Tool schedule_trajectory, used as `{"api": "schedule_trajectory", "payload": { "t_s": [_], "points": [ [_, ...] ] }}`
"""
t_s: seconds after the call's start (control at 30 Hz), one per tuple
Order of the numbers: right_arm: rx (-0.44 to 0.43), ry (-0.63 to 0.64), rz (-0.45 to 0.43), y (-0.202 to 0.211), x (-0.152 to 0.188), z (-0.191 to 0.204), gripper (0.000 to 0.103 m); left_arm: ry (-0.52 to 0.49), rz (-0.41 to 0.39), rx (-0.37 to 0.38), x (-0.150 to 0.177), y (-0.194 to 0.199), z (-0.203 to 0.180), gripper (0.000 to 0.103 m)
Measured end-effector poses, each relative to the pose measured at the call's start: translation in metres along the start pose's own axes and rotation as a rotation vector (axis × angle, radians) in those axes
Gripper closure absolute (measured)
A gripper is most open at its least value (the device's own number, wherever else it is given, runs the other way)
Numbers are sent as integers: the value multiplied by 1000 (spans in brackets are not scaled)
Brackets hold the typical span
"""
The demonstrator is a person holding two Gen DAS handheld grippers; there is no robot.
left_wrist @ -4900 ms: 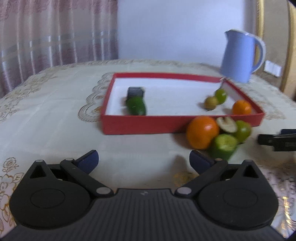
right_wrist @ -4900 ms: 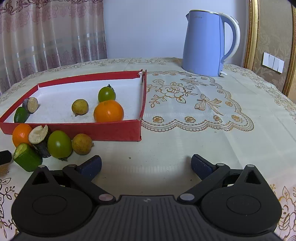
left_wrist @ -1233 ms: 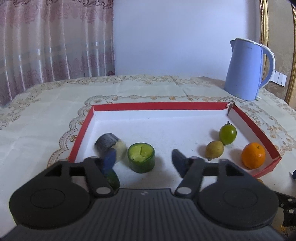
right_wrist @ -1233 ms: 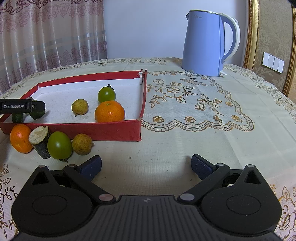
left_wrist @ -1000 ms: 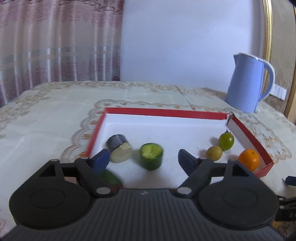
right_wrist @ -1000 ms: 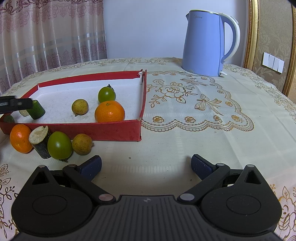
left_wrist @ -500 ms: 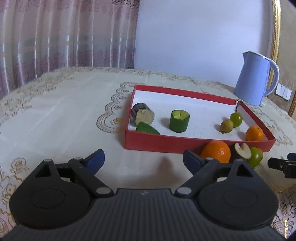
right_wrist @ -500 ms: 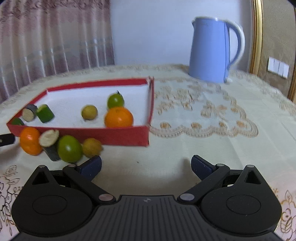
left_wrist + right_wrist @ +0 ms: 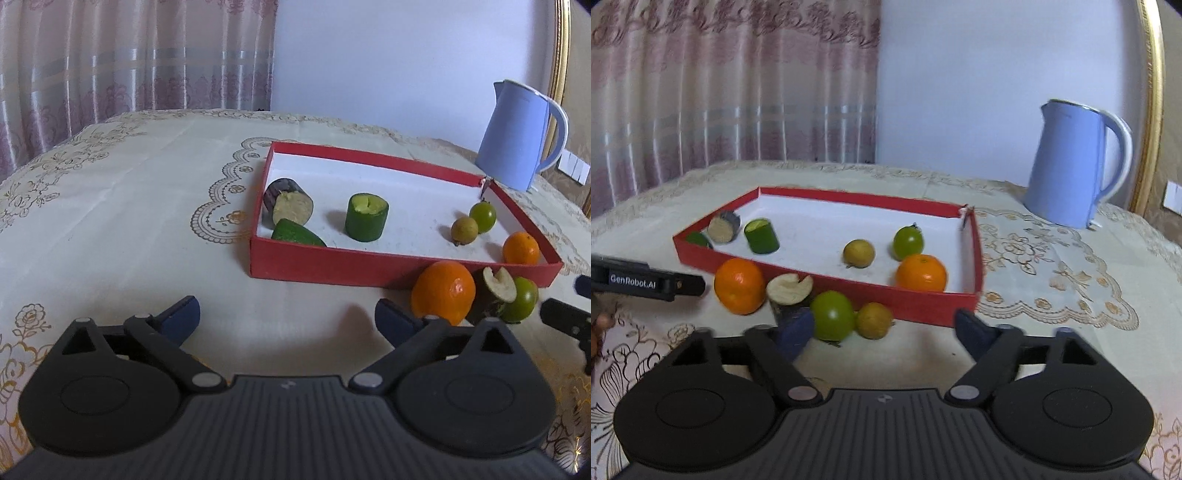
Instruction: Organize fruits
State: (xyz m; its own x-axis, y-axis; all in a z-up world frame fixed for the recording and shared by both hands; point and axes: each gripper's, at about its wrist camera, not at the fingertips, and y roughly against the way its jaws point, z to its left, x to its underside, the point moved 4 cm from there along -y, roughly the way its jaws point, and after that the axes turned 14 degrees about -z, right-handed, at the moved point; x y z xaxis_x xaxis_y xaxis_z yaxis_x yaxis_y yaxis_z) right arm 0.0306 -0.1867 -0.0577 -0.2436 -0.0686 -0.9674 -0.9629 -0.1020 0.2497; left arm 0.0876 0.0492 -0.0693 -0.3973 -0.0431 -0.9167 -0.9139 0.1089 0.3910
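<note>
Left gripper [image 9: 287, 313] is hovering over the desk [image 9: 110, 229] short of the tray [image 9: 332, 264], jaws released, nothing between them. Right gripper [image 9: 884, 328] is also sitting with jaws spread wide, empty, pointing at the loose fruit in front of the tray's near wall.

Inside the tray: dark cut piece [image 9: 289, 206] lying on its side in the near-left corner, green wedge [image 9: 297, 233] just beside it against the wall, green cylinder [image 9: 366, 217] standing upright nearby. At the right end: brown fruit [image 9: 464, 230] touching green fruit [image 9: 482, 216], small orange [image 9: 521, 248] in the corner.

Outside, against the near wall: big orange [image 9: 739, 281], cut chunk [image 9: 788, 291], green tomato [image 9: 832, 315], brown ball [image 9: 874, 319], all bunched together. The right gripper's left finger [image 9: 794, 330] is overlapping the chunk in view; contact is unclear.

Blue kettle [image 9: 1071, 166] is standing behind the tray's right end.
</note>
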Motion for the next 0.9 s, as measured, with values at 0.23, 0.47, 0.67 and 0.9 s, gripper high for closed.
{"api": "schedule_trajectory", "payload": {
  "t_s": [0.23,0.47,0.67,0.9],
  "points": [
    [36,-68,53,-11,6,-14,45,21,-3,13,-1,1,3,0],
    [28,-77,85,-21,9,-13,46,24,-4,14,-1,1,3,0],
    [12,-38,99,-32,11,-2,54,25,-5,15,-1,1,3,0],
    [-12,-15,100,-34,10,8,76,26,-6,16,-1,1,3,0]
  ]
}}
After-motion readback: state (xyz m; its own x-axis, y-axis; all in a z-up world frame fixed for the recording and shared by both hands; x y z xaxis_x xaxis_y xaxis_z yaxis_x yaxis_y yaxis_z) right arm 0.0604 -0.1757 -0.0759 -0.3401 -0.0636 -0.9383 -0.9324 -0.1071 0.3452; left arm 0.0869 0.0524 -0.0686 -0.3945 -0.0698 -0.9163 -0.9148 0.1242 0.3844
